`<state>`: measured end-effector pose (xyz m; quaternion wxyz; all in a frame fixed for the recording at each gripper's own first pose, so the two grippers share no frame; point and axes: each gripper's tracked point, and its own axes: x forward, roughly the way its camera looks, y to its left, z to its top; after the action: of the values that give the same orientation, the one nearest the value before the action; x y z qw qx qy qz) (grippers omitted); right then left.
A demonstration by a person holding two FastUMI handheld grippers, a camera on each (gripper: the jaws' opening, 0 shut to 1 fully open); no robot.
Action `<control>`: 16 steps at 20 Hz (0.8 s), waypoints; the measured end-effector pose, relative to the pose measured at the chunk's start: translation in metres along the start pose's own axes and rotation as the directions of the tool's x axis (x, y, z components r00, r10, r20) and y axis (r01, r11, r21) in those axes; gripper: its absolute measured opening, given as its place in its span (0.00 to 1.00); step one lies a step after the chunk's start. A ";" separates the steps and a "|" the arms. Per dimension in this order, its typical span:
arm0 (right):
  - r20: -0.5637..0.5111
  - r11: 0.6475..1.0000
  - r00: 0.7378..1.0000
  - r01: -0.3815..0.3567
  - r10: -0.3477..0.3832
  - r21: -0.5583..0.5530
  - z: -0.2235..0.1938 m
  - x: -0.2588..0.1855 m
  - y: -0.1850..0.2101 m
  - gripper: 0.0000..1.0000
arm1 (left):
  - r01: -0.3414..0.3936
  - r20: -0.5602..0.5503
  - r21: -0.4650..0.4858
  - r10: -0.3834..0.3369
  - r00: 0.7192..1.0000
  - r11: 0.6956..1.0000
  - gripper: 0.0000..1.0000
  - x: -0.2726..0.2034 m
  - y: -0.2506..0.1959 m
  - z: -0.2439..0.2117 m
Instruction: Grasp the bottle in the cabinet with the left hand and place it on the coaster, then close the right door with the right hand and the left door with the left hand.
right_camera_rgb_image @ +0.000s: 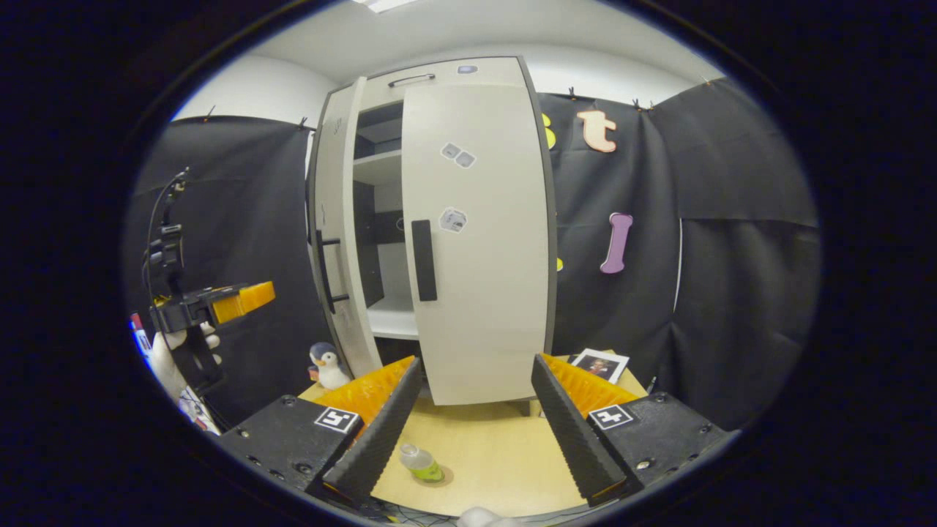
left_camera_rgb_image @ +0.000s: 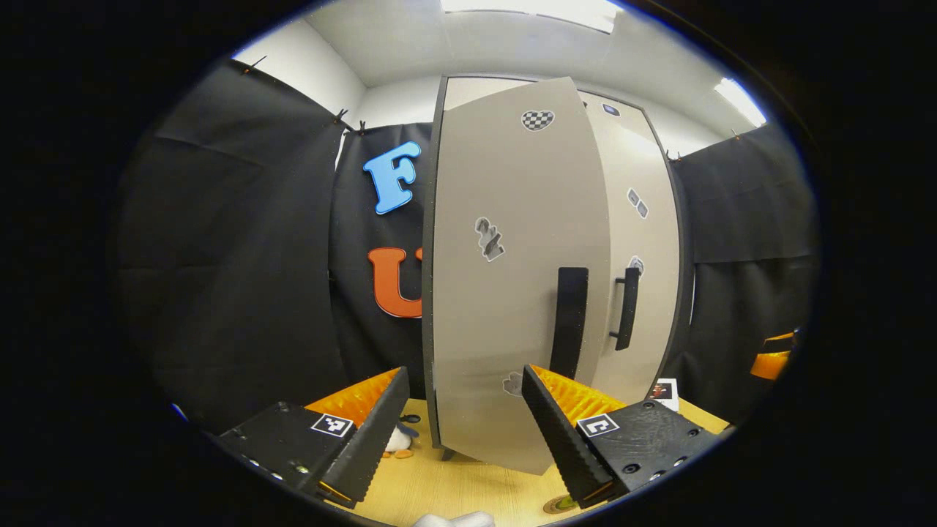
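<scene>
A light wooden table (right_camera_rgb_image: 498, 454) is seen carrying the cabinet (right_camera_rgb_image: 476, 293) at its back. Directly on the tabletop are set a small bottle (right_camera_rgb_image: 420, 462) on a coaster (right_camera_rgb_image: 439, 477), a penguin toy (right_camera_rgb_image: 328, 366) beside the cabinet's left door, and a photo card (right_camera_rgb_image: 600, 364) at the right.

A cabinet (right_camera_rgb_image: 439, 219) is standing at the back of a counter (right_camera_rgb_image: 498, 454), against the booth's cloth wall. In the right gripper view, its right door (right_camera_rgb_image: 476, 241) is sitting closed while its left door (right_camera_rgb_image: 340, 241) is hanging ajar, leaving shelves showing between them. A bottle (right_camera_rgb_image: 419, 462) is resting on a coaster (right_camera_rgb_image: 439, 477) on the counter, in front of the cabinet. A toy penguin (right_camera_rgb_image: 327, 366) is sitting left of the cabinet's base, and a photo card (right_camera_rgb_image: 600, 364) is lying to its right. The left gripper (right_camera_rgb_image: 245, 296) is hovering left of the left door, apart from it.
</scene>
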<state>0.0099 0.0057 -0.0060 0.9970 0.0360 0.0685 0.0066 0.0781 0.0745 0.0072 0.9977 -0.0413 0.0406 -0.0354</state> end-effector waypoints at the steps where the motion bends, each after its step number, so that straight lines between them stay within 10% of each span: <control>1: 0.006 1.000 1.000 0.005 -0.005 0.003 0.001 0.001 0.001 0.99 | 0.001 -0.007 -0.002 -0.001 1.000 1.000 0.95 -0.006 -0.001 -0.001; 16: 0.013 0.999 0.999 0.031 -0.031 -0.031 -0.018 -0.002 0.014 0.95 | -0.040 -0.067 0.014 0.041 0.997 0.999 0.95 -0.075 -0.015 -0.049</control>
<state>0.0054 0.0206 -0.0227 0.9978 0.0193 0.0627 -0.0079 -0.0011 0.0611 -0.0339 0.9965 -0.0330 0.0746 -0.0167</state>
